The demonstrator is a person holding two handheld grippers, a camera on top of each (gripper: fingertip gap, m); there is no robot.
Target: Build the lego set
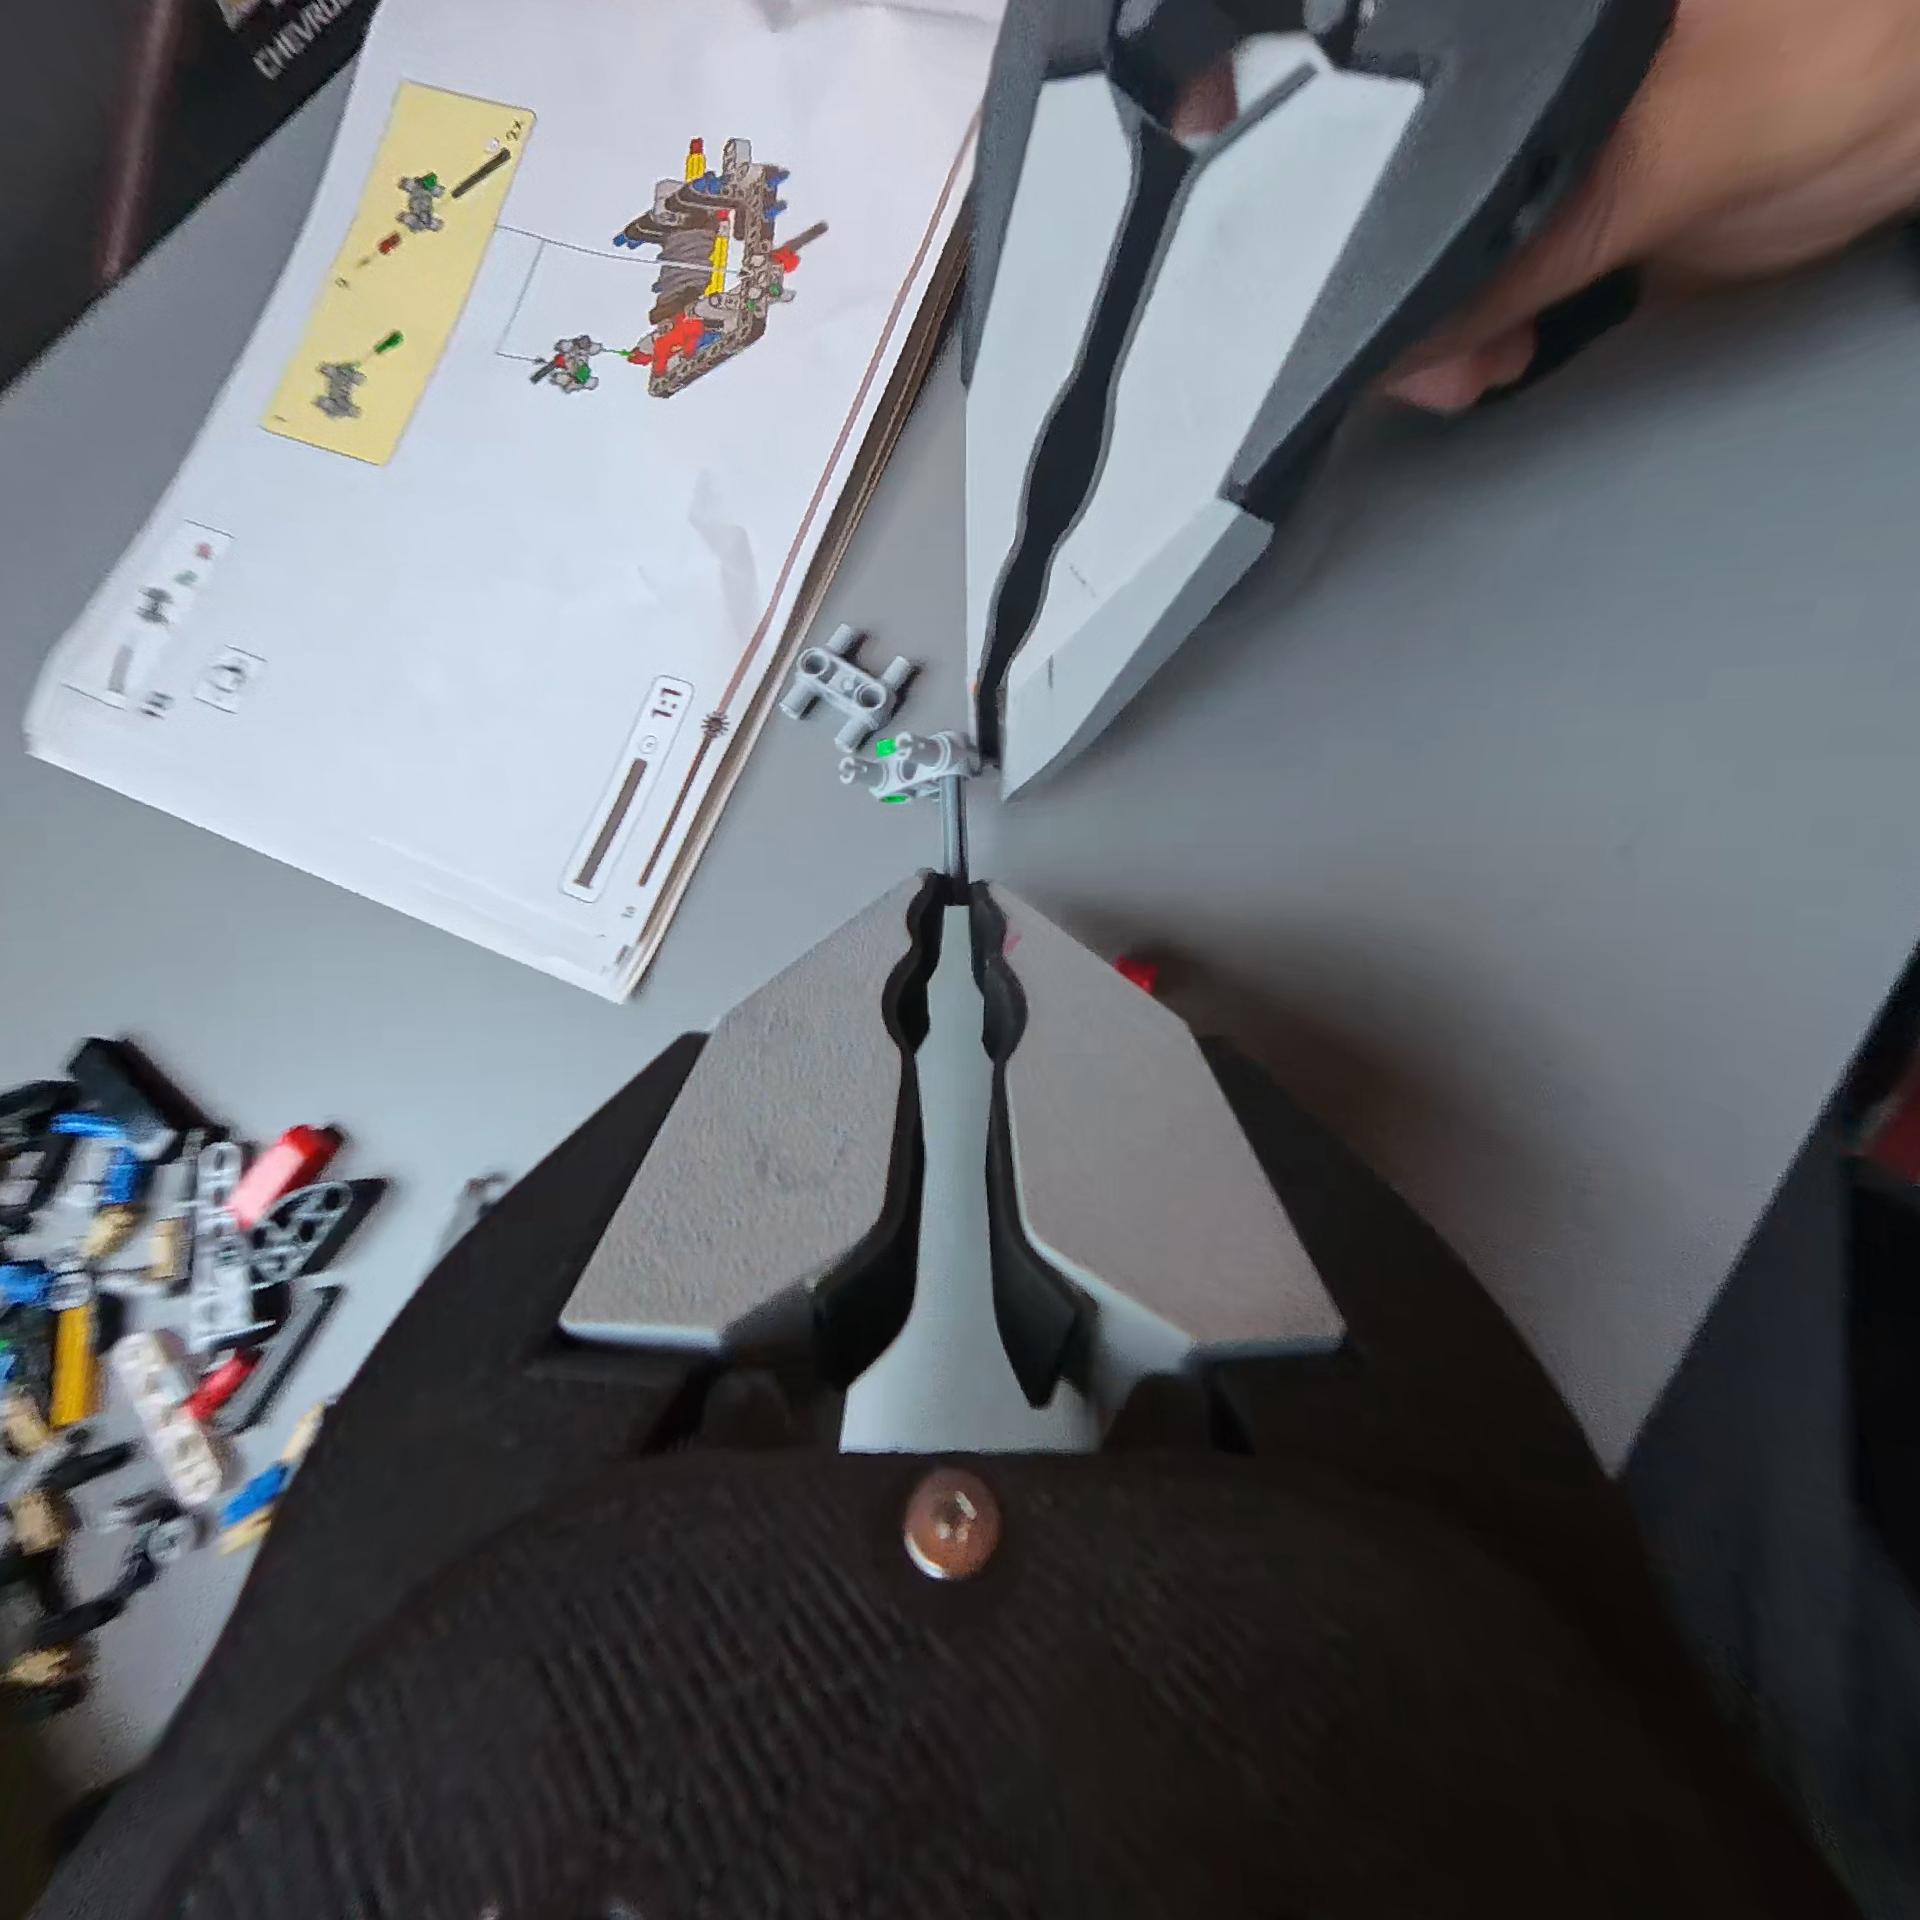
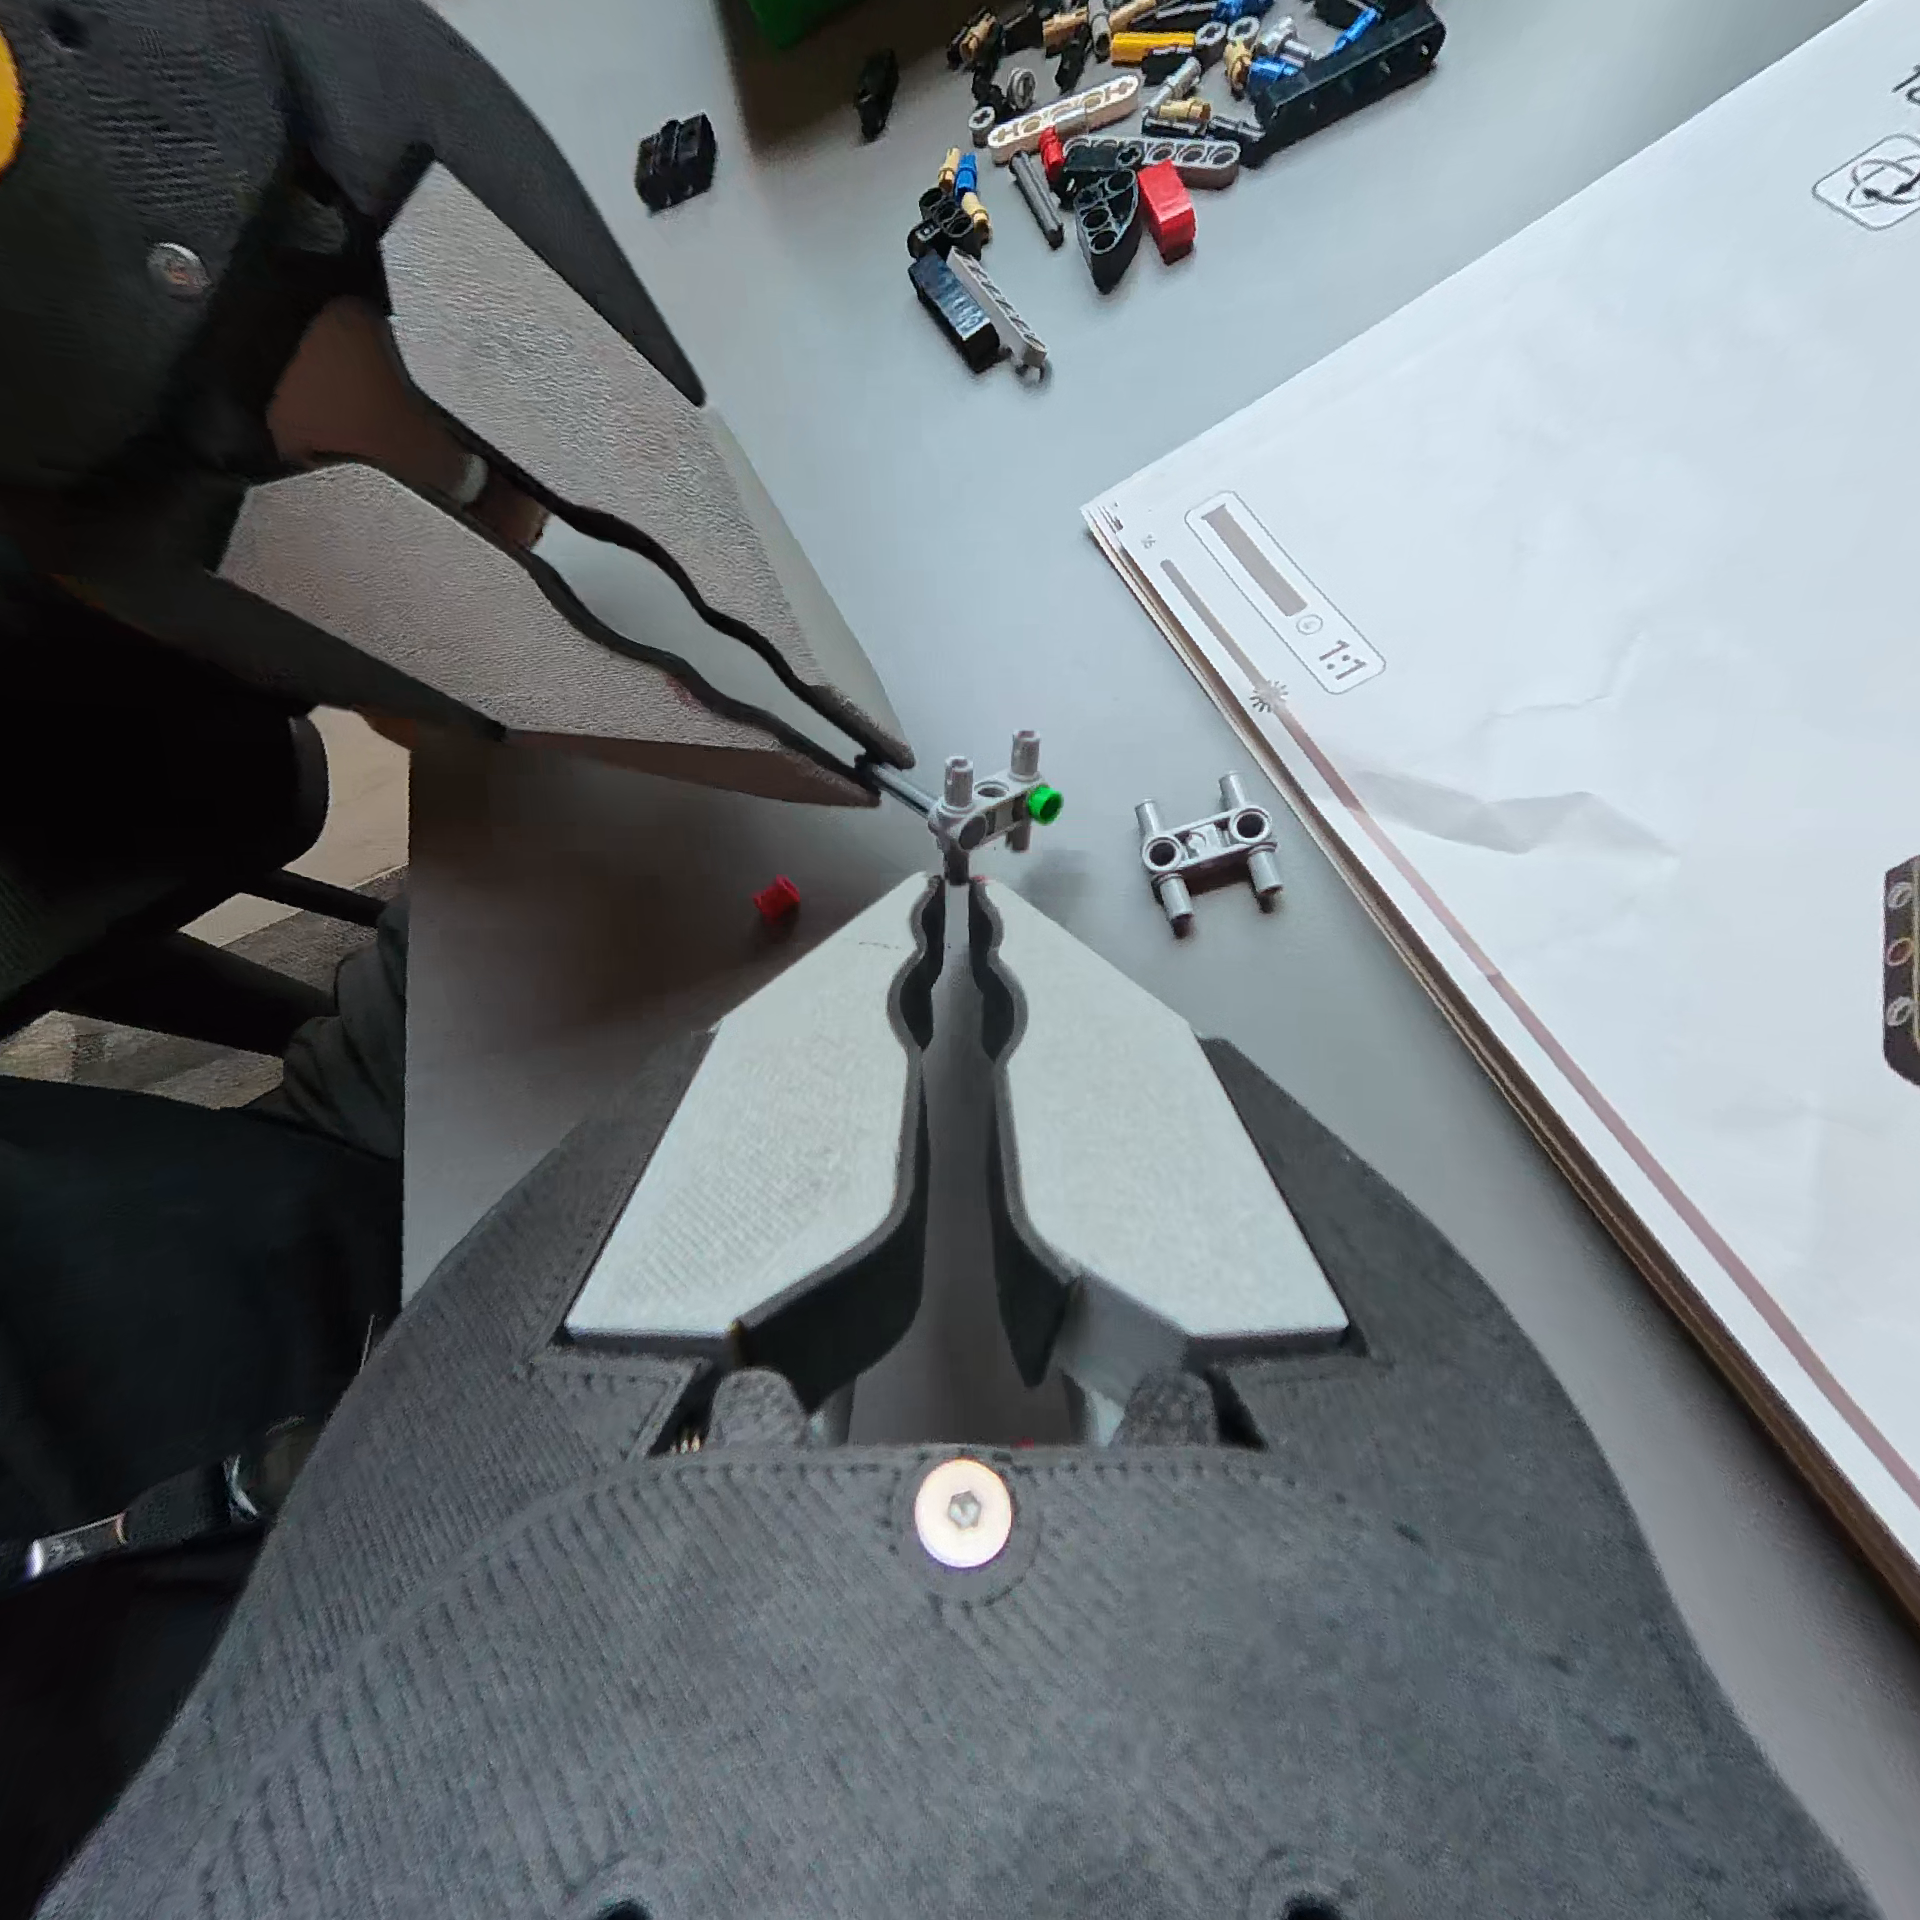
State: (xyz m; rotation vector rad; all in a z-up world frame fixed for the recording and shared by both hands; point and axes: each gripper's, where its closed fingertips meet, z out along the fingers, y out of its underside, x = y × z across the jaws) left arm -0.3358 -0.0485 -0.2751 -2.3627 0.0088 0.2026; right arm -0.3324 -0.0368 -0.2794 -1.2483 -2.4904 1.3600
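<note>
Flat matte grey tabletop (image 2: pixel 914 499); past its edge in right wrist view a strip of floor and dark chair legs. Landmark = small light-grey connector assy w/ green pin (image 2: pixel 995 805), held just above table. Left gripper (image 1: pixel 954 883) comes in low, tips clenched on thin dark-grey axle (image 1: pixel 954 831) running into assy. Right gripper (image 2: pixel 956 881) meets it at roughly a right angle, tips clamped on assy's lower end. Counts: 2 grippers, 1 loose light-grey H-shaped connector (image 2: pixel 1210 850) just beside assy, 1 small red bush (image 2: pixel 775 897) near it, 1 open white instruction booklet (image 2: pixel 1558 665) beyond the H piece, 1 mixed loose-parts pile (image 2: pixel 1122 135) well apart.
</note>
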